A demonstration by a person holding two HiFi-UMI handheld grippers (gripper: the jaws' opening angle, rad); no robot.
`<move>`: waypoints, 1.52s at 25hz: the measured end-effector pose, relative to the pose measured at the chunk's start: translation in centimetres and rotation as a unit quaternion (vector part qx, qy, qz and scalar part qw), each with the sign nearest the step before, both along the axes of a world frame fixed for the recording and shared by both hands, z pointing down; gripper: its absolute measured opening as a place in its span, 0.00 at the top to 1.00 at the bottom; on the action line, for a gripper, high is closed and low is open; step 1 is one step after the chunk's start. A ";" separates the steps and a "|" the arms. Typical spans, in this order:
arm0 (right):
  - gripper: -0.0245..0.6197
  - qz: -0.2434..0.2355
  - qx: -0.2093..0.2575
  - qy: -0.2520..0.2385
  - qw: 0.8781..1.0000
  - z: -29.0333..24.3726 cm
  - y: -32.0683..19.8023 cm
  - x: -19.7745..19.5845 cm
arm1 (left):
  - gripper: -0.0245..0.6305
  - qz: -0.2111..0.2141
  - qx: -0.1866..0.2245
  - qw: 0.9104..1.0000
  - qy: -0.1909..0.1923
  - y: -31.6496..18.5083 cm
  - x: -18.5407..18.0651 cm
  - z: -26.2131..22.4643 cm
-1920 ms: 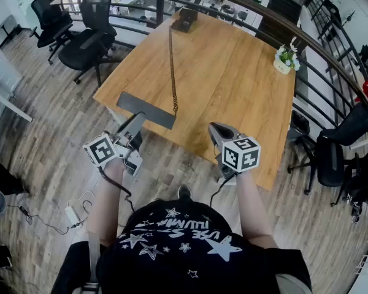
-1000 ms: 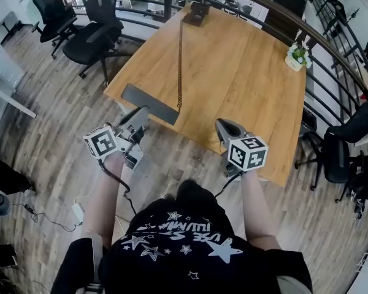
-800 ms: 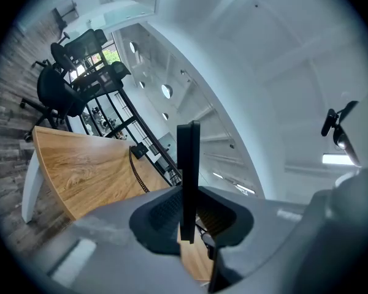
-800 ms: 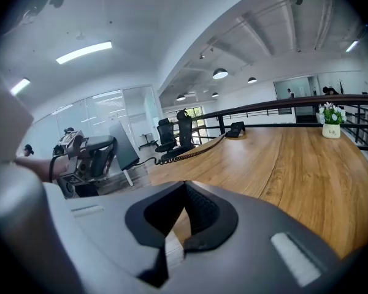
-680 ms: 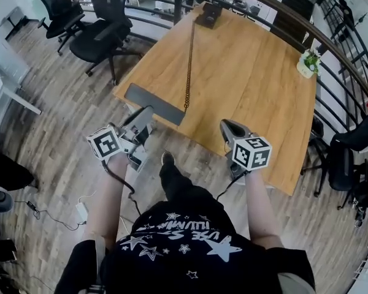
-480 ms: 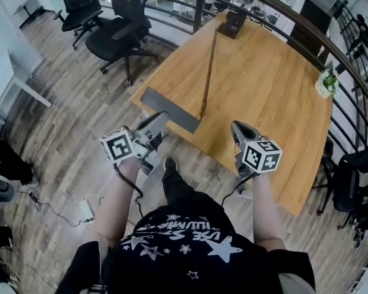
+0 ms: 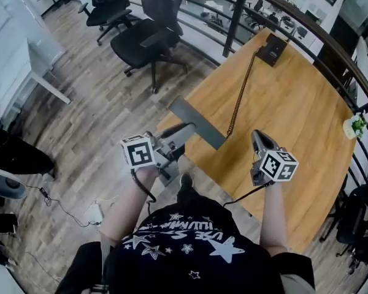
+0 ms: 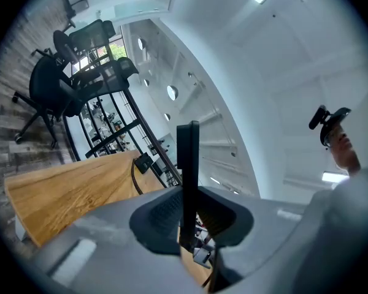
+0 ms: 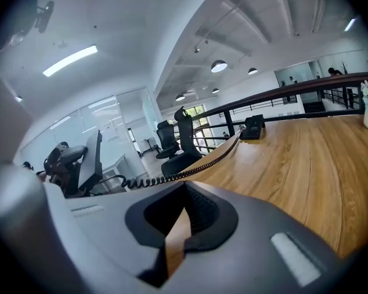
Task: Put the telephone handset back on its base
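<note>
Left hand-held gripper (image 7: 175, 139) clamped the handset (image 7: 196, 122) at frame center, over the table (image 7: 294, 133) edge. Base (image 7: 272, 46) sat upper right. Right hand-held gripper (image 7: 262, 144) closed, empty. Handset probably rigid and light, the coiled cord (image 7: 239, 100) would tug; hold mid-bar.

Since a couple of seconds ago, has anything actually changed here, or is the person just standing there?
The person has taken a step by the table's near corner, and the table now sits further right in the head view. Nothing was grabbed or let go. The left gripper stays clamped on the handset, its cord still stretched to the base. The right gripper is still empty.
</note>
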State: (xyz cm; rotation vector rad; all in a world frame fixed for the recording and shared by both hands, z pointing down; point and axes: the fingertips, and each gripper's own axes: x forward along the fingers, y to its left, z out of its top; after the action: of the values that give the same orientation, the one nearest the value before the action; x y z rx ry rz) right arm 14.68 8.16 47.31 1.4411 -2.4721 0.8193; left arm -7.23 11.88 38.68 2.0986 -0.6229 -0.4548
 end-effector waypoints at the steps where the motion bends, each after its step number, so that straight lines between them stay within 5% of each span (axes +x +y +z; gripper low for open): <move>1: 0.96 0.003 0.000 -0.001 1.000 0.0 -0.9 -0.1 | 0.85 0.004 0.002 1.000 -0.002 -0.8 -0.1 0.0; 10: 0.96 0.036 0.007 -0.004 0.999 0.2 -5.8 0.6 | 0.85 0.038 0.005 0.999 -0.013 -7.3 0.1 -0.3; 18: 0.96 0.043 0.000 0.009 0.999 0.6 -4.0 0.3 | 0.85 0.049 0.004 0.999 -0.013 -9.6 -0.4 0.0; 25: 0.96 0.101 -0.013 0.027 0.994 1.0 -5.3 -0.1 | 0.85 0.101 -0.011 0.995 -0.011 -14.0 -0.4 2.2; 31: 0.96 0.181 -0.025 0.031 0.983 1.3 -7.0 -1.2 | 0.85 0.178 -0.034 0.983 -0.009 -18.5 -0.4 4.2; 38: 0.96 0.274 -0.026 0.030 0.961 0.3 -8.8 -3.7 | 0.85 0.277 -0.029 0.960 -0.010 -23.9 -0.5 4.0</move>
State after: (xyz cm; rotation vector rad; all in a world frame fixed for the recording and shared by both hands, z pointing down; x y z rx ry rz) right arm 10.96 -0.65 47.58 2.1320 -2.0003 0.8993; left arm -7.70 -12.07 42.70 2.1086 -0.0387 -0.0947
